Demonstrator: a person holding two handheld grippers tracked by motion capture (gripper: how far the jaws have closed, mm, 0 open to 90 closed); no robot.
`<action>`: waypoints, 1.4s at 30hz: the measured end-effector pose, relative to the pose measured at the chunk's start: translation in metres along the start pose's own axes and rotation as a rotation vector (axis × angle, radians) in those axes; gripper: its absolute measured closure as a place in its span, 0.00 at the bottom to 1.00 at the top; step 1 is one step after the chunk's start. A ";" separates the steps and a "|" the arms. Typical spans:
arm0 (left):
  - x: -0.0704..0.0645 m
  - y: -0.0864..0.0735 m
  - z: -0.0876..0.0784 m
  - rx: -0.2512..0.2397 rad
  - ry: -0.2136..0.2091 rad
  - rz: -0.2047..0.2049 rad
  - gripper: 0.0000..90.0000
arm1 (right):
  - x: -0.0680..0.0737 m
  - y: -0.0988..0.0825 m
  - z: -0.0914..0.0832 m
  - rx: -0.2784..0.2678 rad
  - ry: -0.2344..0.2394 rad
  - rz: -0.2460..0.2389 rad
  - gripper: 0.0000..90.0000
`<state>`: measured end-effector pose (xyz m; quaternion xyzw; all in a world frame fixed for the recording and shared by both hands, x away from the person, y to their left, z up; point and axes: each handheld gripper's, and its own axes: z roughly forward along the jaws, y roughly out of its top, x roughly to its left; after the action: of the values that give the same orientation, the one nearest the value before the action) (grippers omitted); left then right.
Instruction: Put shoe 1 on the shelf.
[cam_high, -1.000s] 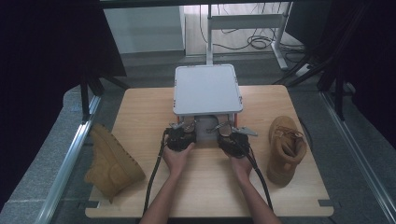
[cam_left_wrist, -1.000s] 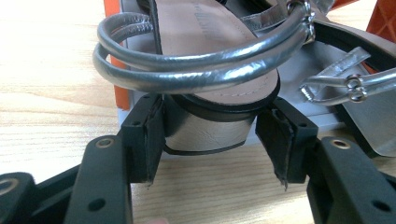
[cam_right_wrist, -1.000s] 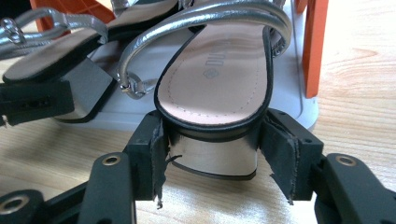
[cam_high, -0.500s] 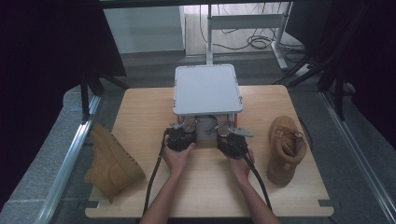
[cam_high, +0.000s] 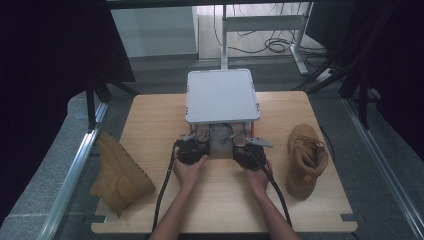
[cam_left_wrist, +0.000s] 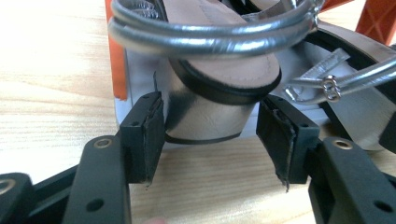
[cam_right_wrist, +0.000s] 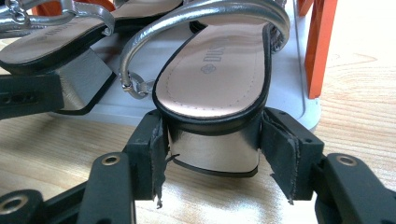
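While both hands sit still near the middle of the wooden table (cam_high: 150, 130), each one has its gripper pushed up to the near side of the small grey rack (cam_high: 222, 95) that stands toward the table's far edge. Under that rack's flat top sit two silver block-heel sandals, heels pointing back at the person.

Left gripper (cam_left_wrist: 211, 135) — its jaws straddle the heel of the left sandal (cam_left_wrist: 205, 112). One pad looks right against the heel's side, the other stands off with a clear gap, so it's open around the heel, not clamped.

Right gripper (cam_right_wrist: 212, 149) — same deal with the right sandal (cam_right_wrist: 212, 135): the heel block sits between the two worn pads, both very close to its sides. I can't honestly tell whether they're pressing or just framing it.

Off to the sides are two tan boots — one boot (cam_high: 117, 172) lies tipped over at the table's left edge, the other boot (cam_high: 305, 157) stands upright near the right edge, well apart from the rack.
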<state>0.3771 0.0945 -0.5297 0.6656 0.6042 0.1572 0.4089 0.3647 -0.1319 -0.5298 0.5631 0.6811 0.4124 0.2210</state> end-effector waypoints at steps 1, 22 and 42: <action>0.001 -0.001 0.000 0.002 -0.005 -0.003 0.47 | 0.000 0.000 0.000 0.002 0.002 0.001 0.48; 0.005 -0.006 -0.014 0.015 -0.041 0.079 0.46 | -0.010 -0.011 -0.001 0.011 0.061 0.050 0.47; 0.025 -0.010 -0.025 0.002 -0.060 0.043 0.50 | -0.012 -0.016 -0.016 0.003 0.094 0.052 0.56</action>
<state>0.3580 0.1257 -0.5283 0.6832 0.5774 0.1454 0.4228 0.3461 -0.1484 -0.5360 0.5609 0.6765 0.4430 0.1775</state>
